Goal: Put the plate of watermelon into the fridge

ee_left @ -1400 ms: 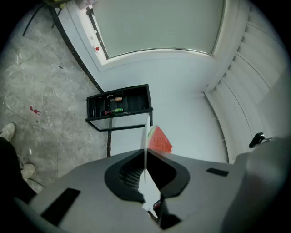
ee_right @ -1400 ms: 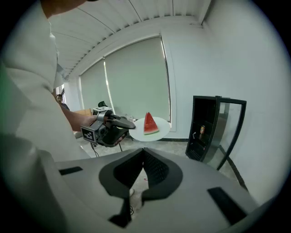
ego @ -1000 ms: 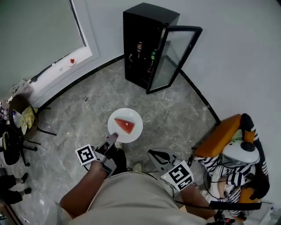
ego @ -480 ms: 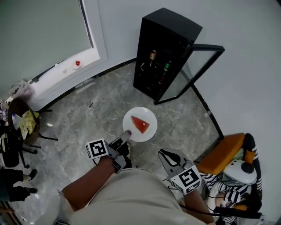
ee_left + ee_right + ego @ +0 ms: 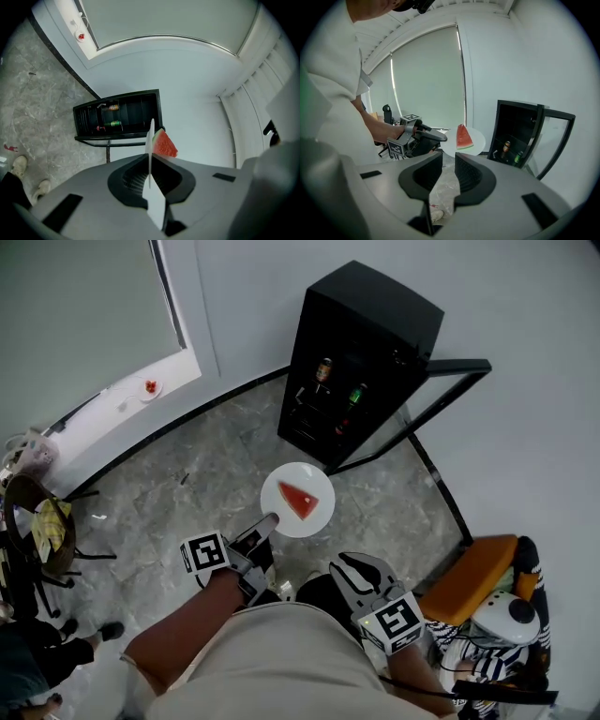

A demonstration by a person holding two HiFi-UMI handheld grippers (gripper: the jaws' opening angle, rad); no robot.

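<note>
Grey marble floor (image 5: 187,493) all around, white walls, and the black fridge (image 5: 370,324) stands against the far wall with its glass door (image 5: 459,366) swung out to the right, so the opening faces back toward the person. A couple of drinks (image 5: 323,369) sit on a shelf inside, with what looks like room around them.

The white plate (image 5: 281,512) is up in the air between the person and the fridge, not inside yet, with the watermelon slice (image 5: 300,499) lying roughly in its middle. The left gripper (image 5: 266,522) has its jaws clamped on the plate's near rim, so the whole plate sticks out ahead of the jaws, pointing straight at the open fridge. From the left gripper view the plate shows edge-on, with the shelves right behind it.

The right gripper (image 5: 361,570) hangs back by the person's right side, jaws a little apart and nothing in them.

So I'd say it's basically a straight push forward with the left hand. Main worry is tipping a plate held by one edge.
</note>
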